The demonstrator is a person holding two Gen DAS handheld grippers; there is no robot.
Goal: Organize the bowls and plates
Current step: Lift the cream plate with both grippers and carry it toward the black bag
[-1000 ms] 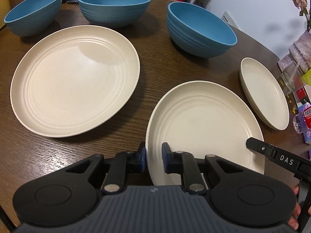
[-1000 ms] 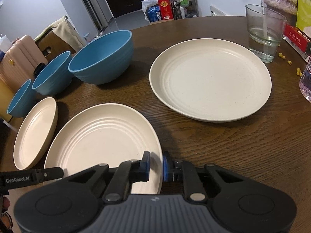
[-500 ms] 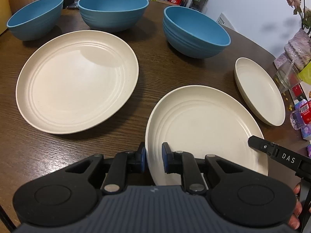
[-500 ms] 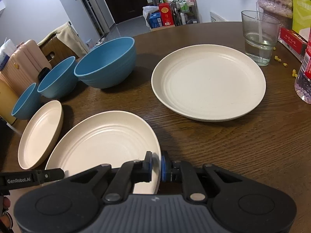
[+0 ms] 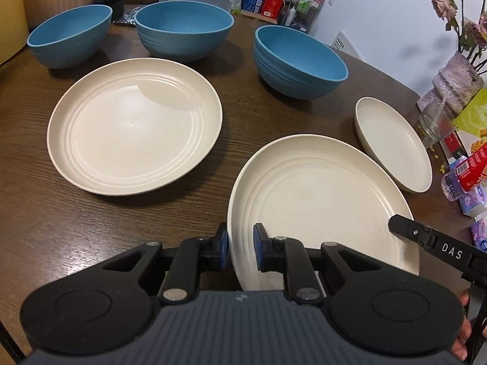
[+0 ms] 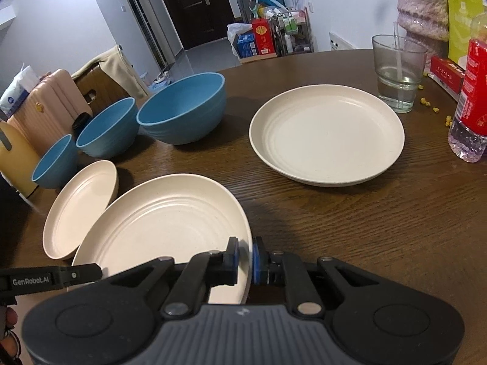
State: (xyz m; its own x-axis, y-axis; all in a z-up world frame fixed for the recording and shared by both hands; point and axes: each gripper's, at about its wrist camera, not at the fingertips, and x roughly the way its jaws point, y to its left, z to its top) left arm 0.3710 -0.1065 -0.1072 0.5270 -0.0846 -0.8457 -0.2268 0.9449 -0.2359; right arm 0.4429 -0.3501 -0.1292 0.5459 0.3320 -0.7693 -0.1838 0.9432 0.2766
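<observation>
The held plate [image 5: 319, 200] sits low-centre, its rim pinched at 7 o'clock by the left gripper [image 5: 240, 251] and at 5 o'clock by the right gripper [image 6: 244, 261]; another plate [image 5: 134, 124] lies at 10 o'clock on the table [image 5: 61, 228].

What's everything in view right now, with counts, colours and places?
held plate: 1, cream, near centre, rim between both tools' jaws
other plates: 2, cream, one left, one right by the glass
bowls: 3, blue, row at the far side
glass: 1, clear, right table edge
bottle: 1, red label, right edge
table: 1, dark brown wood
left tool: 1, black, on held plate's left rim
right tool: 1, black, on its right rim
</observation>
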